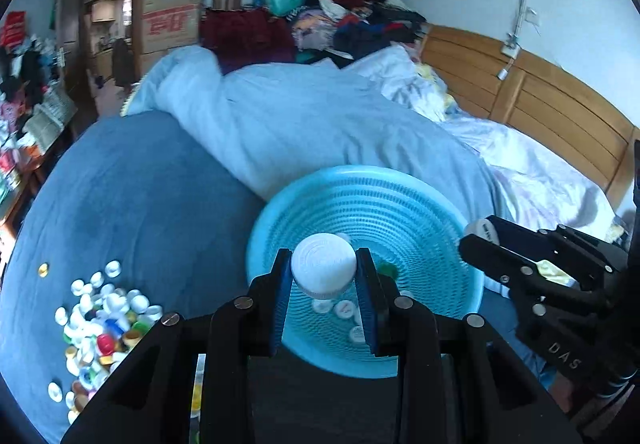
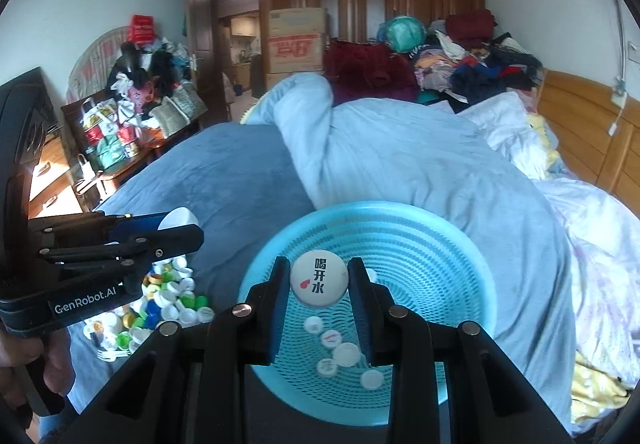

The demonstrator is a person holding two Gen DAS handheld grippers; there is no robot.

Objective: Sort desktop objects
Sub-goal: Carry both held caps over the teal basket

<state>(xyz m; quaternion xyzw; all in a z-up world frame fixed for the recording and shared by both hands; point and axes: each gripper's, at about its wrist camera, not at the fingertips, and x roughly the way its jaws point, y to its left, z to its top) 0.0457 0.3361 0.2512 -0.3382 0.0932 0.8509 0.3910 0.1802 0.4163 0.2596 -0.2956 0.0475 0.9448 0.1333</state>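
My left gripper [image 1: 323, 273] is shut on a plain white bottle cap [image 1: 323, 265], held above the near side of a turquoise mesh basket [image 1: 420, 200]. My right gripper [image 2: 319, 282] is shut on a white cap printed with black characters and a red mark [image 2: 319, 281], held over the same basket [image 2: 440, 244]. Several white caps [image 2: 346, 354] lie in the basket's bottom. A pile of mixed white, yellow, green and red caps [image 1: 100, 320] lies on the blue blanket to the left, seen also as the cap pile [image 2: 172, 304] under the left gripper [image 2: 182, 226].
The basket rests on a bed against a rumpled light-blue duvet [image 1: 304, 124]. A wooden headboard [image 1: 552, 104] runs along the right. Clothes [image 1: 352, 20] and a cardboard box [image 1: 172, 12] are piled at the far end. A cluttered side table [image 2: 120, 140] stands left of the bed.
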